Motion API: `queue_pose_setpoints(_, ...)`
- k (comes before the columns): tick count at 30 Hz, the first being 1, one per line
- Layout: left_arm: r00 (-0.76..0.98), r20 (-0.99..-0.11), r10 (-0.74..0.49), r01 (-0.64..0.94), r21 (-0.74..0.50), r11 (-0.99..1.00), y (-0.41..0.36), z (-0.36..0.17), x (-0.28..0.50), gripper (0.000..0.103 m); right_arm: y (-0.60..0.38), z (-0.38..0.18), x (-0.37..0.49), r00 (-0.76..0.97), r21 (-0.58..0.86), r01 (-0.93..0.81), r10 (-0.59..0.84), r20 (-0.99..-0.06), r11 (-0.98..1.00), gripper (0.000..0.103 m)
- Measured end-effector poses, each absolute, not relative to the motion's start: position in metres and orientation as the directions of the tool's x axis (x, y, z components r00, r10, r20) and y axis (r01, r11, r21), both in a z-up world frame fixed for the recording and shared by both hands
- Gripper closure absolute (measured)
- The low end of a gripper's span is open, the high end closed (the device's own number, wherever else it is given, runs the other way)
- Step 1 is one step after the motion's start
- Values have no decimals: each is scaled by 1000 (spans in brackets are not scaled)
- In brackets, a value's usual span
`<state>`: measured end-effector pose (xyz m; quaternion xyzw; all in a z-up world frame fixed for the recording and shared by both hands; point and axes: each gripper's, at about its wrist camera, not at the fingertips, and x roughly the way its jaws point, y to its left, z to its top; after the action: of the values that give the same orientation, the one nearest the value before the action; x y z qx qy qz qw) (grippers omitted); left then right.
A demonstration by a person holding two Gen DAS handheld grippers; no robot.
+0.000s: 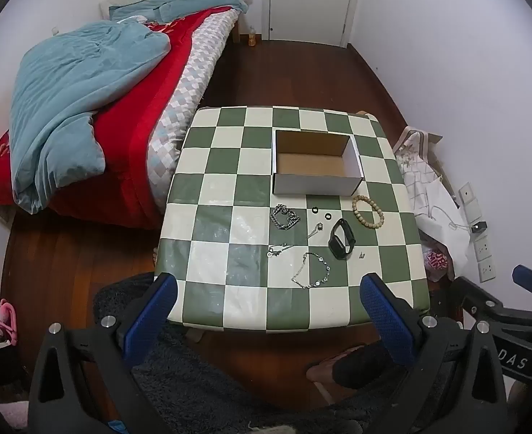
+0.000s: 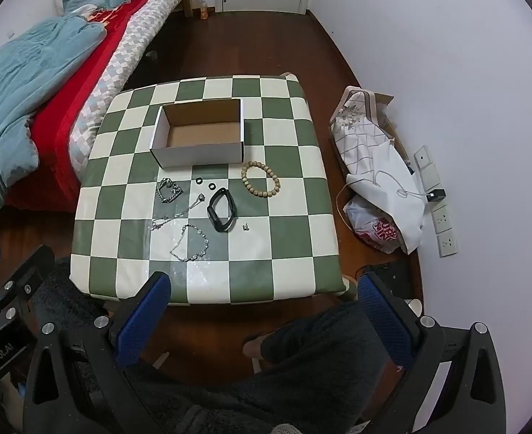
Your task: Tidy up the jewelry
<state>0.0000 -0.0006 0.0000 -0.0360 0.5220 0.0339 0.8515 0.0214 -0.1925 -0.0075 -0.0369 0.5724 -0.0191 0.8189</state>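
Blue-padded fingers [image 1: 161, 302] of left gripper [image 1: 269, 303] spread wide, right gripper [image 2: 266, 300] wide too, both empty, short of green-and-cream checkered table [image 2: 284, 238], jewelry loose before open white cardboard box [image 2: 197, 153], black smart band [image 2: 222, 209], wooden bead bracelet [image 2: 261, 179], tiny silver piece [image 2: 245, 227] unidentifiable.
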Motion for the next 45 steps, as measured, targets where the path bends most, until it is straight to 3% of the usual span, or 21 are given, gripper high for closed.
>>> queue_pose_setpoints(45,475,-880,4,-74,-35,997,0,9,-2,0,-202,8,22,355,-114,-1,-106,-929,994,0)
